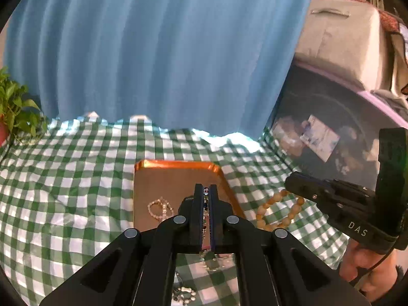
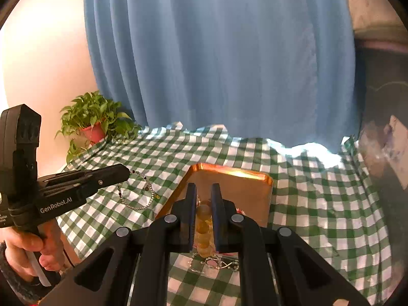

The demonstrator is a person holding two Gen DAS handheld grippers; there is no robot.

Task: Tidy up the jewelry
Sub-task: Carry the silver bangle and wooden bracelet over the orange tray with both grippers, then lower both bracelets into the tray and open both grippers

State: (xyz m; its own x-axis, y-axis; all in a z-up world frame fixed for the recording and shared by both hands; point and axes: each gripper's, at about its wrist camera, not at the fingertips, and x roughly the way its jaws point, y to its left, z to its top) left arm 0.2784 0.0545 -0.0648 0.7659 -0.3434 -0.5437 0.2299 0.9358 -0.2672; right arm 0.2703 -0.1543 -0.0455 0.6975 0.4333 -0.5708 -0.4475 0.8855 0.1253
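An orange tray [image 1: 178,165] lies on the green checked cloth; it also shows in the right wrist view [image 2: 229,172]. A pale beaded bracelet [image 1: 159,207] lies in the tray. My left gripper [image 1: 206,191] is shut on a thin silver chain with dark beads [image 2: 137,191], which hangs from its tip left of the tray. My right gripper [image 2: 204,191] is shut on an amber bead bracelet [image 2: 203,225], also seen hanging in a loop in the left wrist view [image 1: 278,211] right of the tray.
More jewelry lies on the cloth near me: a white bead piece [image 1: 183,293] and a chain with a pink stone [image 2: 214,262]. A potted plant [image 2: 93,122] stands at the back left. A blue curtain [image 2: 216,51] hangs behind the table.
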